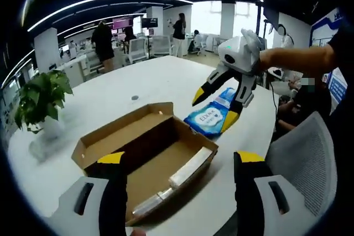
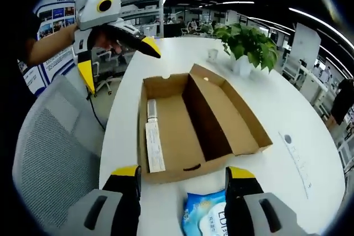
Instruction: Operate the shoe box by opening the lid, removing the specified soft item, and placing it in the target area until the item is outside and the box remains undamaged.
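Brown cardboard, the shoe box (image 2: 199, 120) lay open on the white table (image 2: 310, 136), its lid folded flat beside the tray, a slim white packet (image 2: 154, 146) lying along one inner wall. The soft item, a blue pack (image 1: 213, 115) printed with white letters too blurred to read surely, rested on the table just outside the box. The right gripper (image 1: 217, 111) hovered over it, jaws spread wide around the pack without gripping. The left gripper (image 2: 116, 62) hung above the box's far end, jaws parted and empty. A potted plant (image 2: 249, 45) stood beyond.
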Motion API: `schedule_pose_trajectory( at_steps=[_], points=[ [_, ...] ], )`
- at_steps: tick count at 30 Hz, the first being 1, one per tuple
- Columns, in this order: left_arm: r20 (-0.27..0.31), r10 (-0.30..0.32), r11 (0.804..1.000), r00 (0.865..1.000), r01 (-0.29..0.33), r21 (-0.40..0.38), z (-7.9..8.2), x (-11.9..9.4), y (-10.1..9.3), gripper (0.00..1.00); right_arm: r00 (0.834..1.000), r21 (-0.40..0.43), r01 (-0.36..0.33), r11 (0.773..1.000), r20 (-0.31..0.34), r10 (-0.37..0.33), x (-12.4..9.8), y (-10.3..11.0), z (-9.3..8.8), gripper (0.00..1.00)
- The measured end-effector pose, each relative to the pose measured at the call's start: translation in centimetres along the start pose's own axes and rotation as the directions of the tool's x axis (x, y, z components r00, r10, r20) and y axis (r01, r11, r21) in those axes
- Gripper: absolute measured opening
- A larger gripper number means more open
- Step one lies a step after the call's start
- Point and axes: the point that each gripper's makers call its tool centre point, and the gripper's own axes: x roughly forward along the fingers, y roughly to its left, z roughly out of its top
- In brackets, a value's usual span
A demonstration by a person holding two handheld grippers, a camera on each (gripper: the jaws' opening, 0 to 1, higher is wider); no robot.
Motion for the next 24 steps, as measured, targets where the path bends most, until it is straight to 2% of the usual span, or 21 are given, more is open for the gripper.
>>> schedule_pose_trajectory(
  at_steps=[8, 16, 24],
  points=[
    [0.020, 0.034, 0.999, 0.999, -0.034, -0.038, -1.9, -1.9, 0.0, 0.82, 0.999, -0.038, -0.036, 0.999, -0.031, 0.035, 2.3, 1.0, 0.3, 0.59],
    [0.053, 0.081, 0.995, 0.995, -0.077, -0.068, -2.5, -3.1, 0.1, 0.82, 0.996, -0.079, -0.055, 0.995, -0.074, 0.049, 4.3, 1.2, 0.2, 0.58],
    [0.066, 0.118, 0.992, 0.991, -0.115, -0.049, -3.2, -3.9, 0.1, 0.82, 0.992, -0.098, -0.086, 0.991, -0.096, 0.077, 6.0, 1.3, 0.2, 0.57]
  ],
)
